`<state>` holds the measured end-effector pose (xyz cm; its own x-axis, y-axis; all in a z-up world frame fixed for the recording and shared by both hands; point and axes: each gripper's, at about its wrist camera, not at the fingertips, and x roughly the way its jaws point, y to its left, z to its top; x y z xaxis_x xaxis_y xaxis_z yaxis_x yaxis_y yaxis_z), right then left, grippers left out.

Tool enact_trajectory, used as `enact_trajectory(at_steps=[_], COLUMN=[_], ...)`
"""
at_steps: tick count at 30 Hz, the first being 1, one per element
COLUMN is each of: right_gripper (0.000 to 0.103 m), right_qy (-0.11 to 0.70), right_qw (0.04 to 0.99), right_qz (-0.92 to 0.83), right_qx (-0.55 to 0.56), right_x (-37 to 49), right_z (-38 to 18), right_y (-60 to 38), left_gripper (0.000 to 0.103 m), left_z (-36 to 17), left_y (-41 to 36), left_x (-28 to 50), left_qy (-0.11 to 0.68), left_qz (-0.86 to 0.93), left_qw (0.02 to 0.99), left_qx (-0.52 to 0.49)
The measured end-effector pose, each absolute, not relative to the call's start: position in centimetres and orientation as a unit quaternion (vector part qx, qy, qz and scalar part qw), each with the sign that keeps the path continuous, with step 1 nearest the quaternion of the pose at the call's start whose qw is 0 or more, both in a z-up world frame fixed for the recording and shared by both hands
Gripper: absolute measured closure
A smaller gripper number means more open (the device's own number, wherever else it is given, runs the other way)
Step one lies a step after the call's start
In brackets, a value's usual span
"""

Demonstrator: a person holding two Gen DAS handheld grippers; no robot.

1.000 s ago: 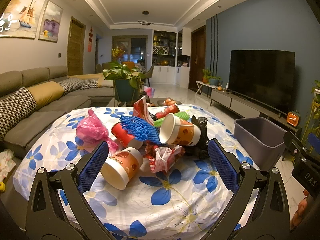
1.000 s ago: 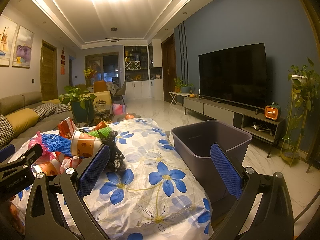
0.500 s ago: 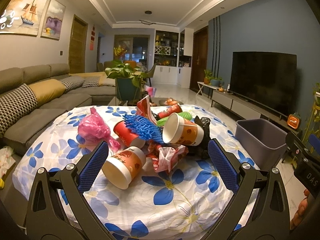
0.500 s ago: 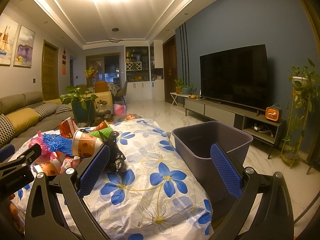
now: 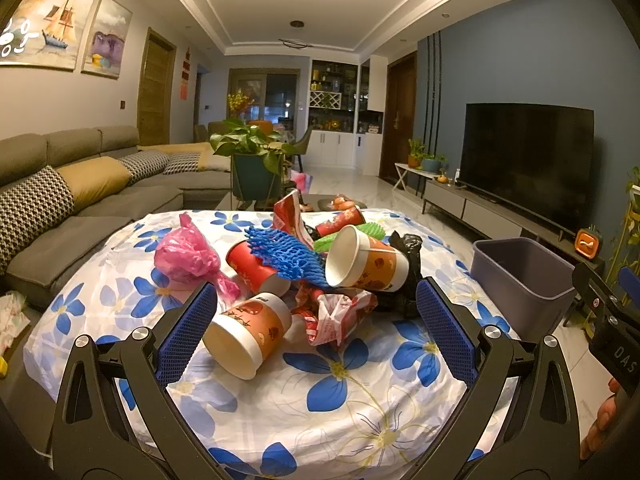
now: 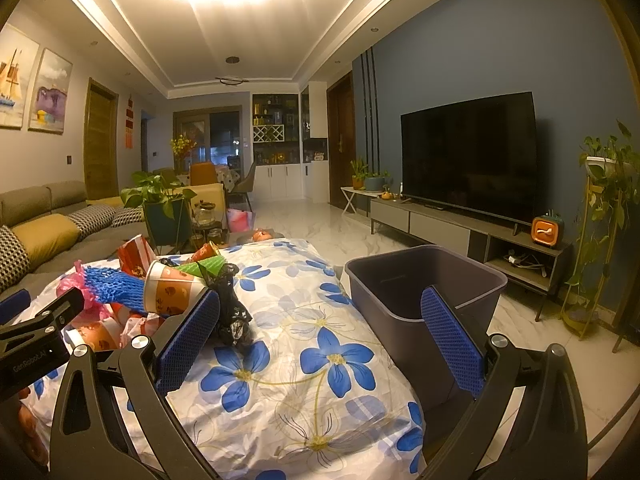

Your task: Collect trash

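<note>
From the left wrist, the left gripper [image 5: 316, 332] is seen spread wide and empty, held just short of the trash pile [image 5: 304, 272] on the flowered cloth [image 5: 340, 400]. A paper cup [image 5: 248, 330] lies on its side nearest the fingers, left of the grey bin [image 5: 524, 280].

From the right wrist, the right gripper [image 6: 320, 340] is likewise spread and empty, with the bin [image 6: 420, 280] just beyond the cloth's [image 6: 304, 360] edge. The tipped cup could be rolled away or crushed if pinched off-centre, and loose wrappers could be dragged off the cloth.
</note>
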<state>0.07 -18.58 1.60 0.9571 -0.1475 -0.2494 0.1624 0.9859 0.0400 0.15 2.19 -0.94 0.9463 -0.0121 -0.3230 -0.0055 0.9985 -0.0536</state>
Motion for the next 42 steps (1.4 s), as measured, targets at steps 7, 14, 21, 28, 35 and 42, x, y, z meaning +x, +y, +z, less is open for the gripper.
enact_trajectory(at_steps=[7,14,21,28,35,42], right_gripper=[0.006,0.005,0.006,0.011,0.016,0.034], right_qy=[0.122,0.124,0.126,0.130,0.120,0.130], right_qw=[0.989,0.989,0.991,0.991,0.992,0.990], right_qz=[-0.077,-0.073,-0.052,-0.015,0.026,0.060], right_qx=[0.030,0.028,0.017,0.007,-0.003,-0.010], right_x=[0.0,0.7,2.3,5.2,7.7,11.4], right_z=[1.6,1.5,0.6,-1.0,-2.0,-2.5], right_y=[-18.6,-18.6,-17.3,-14.9,-11.0,-7.4], left_gripper=[0.005,0.005,0.005,0.015,0.042,0.065], left_z=[-1.0,-2.0,-3.8,-5.8,-7.4,-8.6], left_y=[2.2,3.7,6.9,9.4,9.6,10.3], left_x=[0.2,0.6,0.8,2.0,4.1,5.9], left_qy=[0.165,0.166,0.174,0.195,0.221,0.237], left_qz=[0.000,0.013,0.036,0.038,0.013,-0.004], left_qw=[0.986,0.985,0.983,0.978,0.972,0.967], left_qx=[-0.027,-0.035,-0.046,-0.069,-0.079,-0.093])
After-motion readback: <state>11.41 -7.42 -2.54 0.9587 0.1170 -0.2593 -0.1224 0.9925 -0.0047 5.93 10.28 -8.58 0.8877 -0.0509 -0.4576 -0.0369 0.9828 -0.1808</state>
